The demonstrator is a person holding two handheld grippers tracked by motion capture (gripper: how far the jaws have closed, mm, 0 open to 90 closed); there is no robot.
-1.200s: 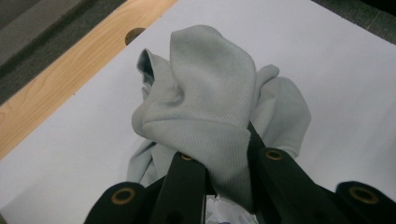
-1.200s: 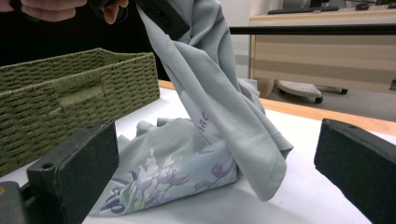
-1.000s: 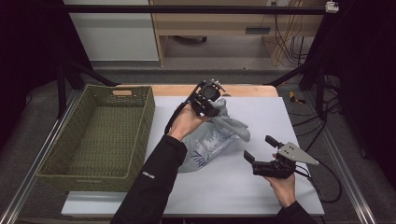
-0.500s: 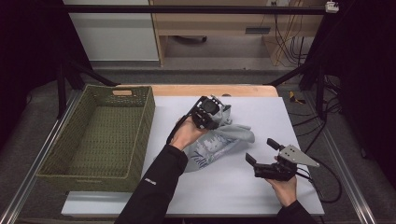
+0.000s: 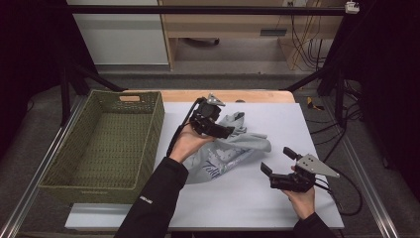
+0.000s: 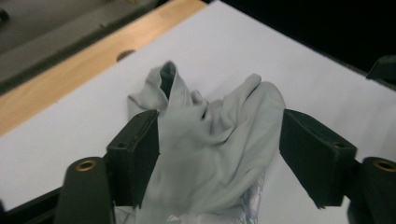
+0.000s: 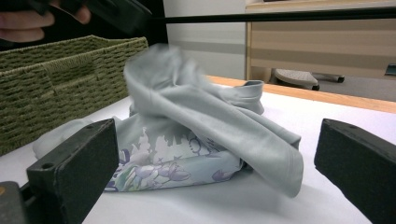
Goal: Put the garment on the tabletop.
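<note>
A lab: black frame (image 5: 208,10) around a white table (image 5: 317,129), loose cables (image 5: 302,39).

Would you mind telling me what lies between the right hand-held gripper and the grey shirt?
Only bare white table: in the high view, the open right hand-held gripper sits apart from the grey shirt.

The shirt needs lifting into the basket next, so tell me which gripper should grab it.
Left. The left gripper hangs directly over the crumpled pale grey printed T-shirt, jaws open with fabric between them, and sits on the side of the green woven basket. The right gripper is open too, but apart from the cloth.
</note>
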